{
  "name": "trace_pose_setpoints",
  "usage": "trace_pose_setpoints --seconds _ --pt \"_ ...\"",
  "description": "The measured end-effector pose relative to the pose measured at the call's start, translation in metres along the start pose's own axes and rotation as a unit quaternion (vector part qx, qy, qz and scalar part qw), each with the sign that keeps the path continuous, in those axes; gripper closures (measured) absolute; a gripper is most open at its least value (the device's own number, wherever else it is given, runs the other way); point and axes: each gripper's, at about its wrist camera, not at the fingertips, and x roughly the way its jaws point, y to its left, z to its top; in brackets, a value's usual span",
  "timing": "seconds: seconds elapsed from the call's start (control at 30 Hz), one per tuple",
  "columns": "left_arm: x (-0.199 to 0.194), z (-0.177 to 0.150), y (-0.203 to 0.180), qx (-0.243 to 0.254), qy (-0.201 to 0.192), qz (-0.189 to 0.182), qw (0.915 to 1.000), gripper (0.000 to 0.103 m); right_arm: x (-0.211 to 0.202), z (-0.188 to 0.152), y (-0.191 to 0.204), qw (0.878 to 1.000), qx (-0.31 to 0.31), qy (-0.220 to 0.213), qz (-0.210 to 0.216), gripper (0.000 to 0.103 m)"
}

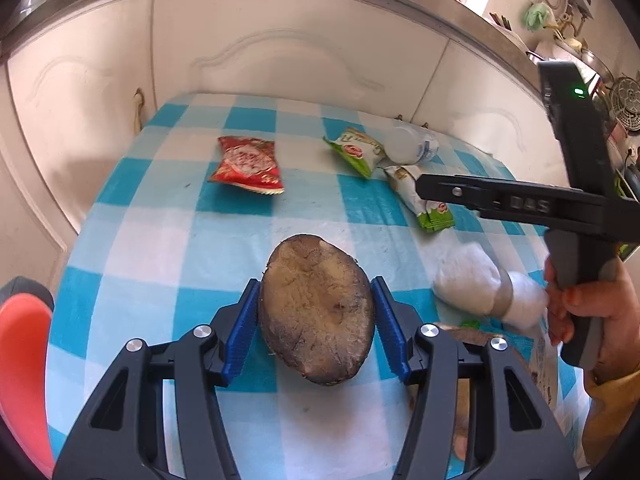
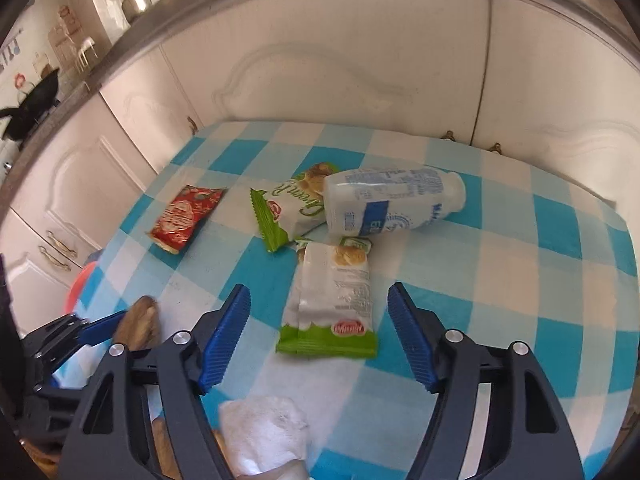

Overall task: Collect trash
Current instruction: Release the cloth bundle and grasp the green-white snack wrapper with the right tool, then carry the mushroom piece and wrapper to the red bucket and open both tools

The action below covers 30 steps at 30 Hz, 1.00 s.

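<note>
So the tabletop [image 1: 168,240] has a blue-and-white checked cloth and it's pushed up against white cabinet doors [image 1: 280,52]. Trash is scattered all over: a red snack wrapper [image 1: 248,166] off by itself at the far left, a green-and-white biscuit wrapper [image 2: 292,208] with a white plastic bottle [image 2: 394,206] lying on its side, touching it, and a second green-and-white wrapper [image 2: 332,300] just in front of those. A crumpled white tissue [image 2: 264,436] sits at the near edge, right under the right claw.

Left claw [image 1: 316,314] is clamped on a brown, rotten-looking half of a fruit or vegetable [image 1: 316,312], blue pads [image 1: 244,320] pressed on both sides, tilted down over the cloth.

Right claw [image 2: 320,332] is spread wide with nothing gripped, angled down, the second wrapper lying between its fingers without touching them. The hand [image 1: 580,312] holds its handle at the right edge of the left view.
</note>
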Motion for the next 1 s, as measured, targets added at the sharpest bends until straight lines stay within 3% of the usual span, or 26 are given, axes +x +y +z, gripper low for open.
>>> trace_pose_setpoints --seconds 0.2,0.27,0.43,0.53,1.0 --pt "-0.006 -0.008 0.01 -0.014 -0.004 0.003 0.9999 0.047 0.017 -0.003 0.005 1.0 -0.012 0.014 -0.022 0.042" --pt "-0.007 -0.009 0.013 -0.018 -0.005 0.001 0.9998 0.046 0.019 -0.005 0.004 0.999 -0.009 0.014 -0.027 0.051" --pt "-0.011 -0.01 0.019 -0.024 -0.009 0.006 0.9997 0.046 0.019 -0.006 0.003 0.999 -0.008 0.012 -0.031 0.054" --pt "-0.013 -0.012 0.021 -0.023 -0.011 0.011 0.9996 0.046 0.019 -0.005 0.004 1.0 -0.007 0.009 -0.029 0.061" --pt "-0.039 -0.029 0.038 -0.044 -0.023 0.02 0.9986 0.046 -0.03 -0.016 0.007 0.998 0.031 -0.047 -0.012 0.065"
